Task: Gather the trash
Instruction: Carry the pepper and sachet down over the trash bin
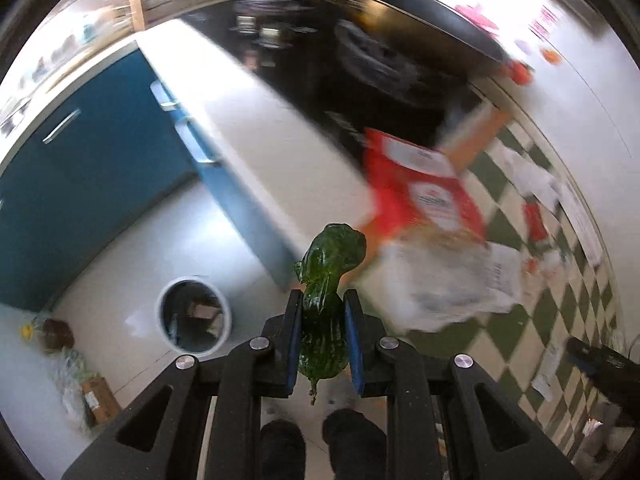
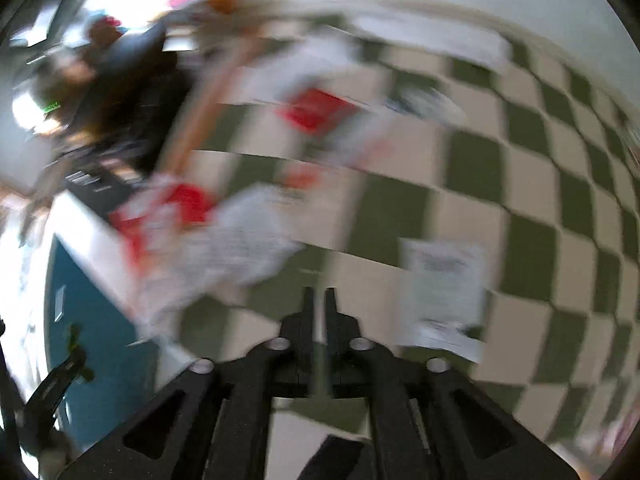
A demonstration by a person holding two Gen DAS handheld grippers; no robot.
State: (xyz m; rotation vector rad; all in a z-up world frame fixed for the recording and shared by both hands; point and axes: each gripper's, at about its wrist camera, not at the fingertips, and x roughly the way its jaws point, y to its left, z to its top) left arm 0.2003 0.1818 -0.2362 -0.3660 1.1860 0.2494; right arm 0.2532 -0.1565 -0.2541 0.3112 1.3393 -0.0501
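Note:
In the left wrist view my left gripper [image 1: 323,312] is shut on a crumpled green plastic wrapper [image 1: 334,256], which sticks up between its blue pads. It hangs over the edge of a white counter [image 1: 256,128], with a round white bin [image 1: 195,316] on the floor below to the left. A red and white packet [image 1: 424,192] and a clear bag [image 1: 460,280] lie just ahead on a green checked cloth [image 1: 520,340]. The right wrist view is blurred: my right gripper [image 2: 319,300] stands over the cloth [image 2: 520,184], its jaws a narrow gap apart and holding nothing. A white paper [image 2: 444,292] lies to its right.
Blue cabinets [image 1: 80,184] run below the counter. A black hob [image 1: 360,60] sits behind the litter. A cardboard box [image 1: 96,400] and bags lie on the floor at lower left. A person's dark shoes [image 1: 320,444] show below my left gripper. More red packets [image 2: 316,112] lie further along the cloth.

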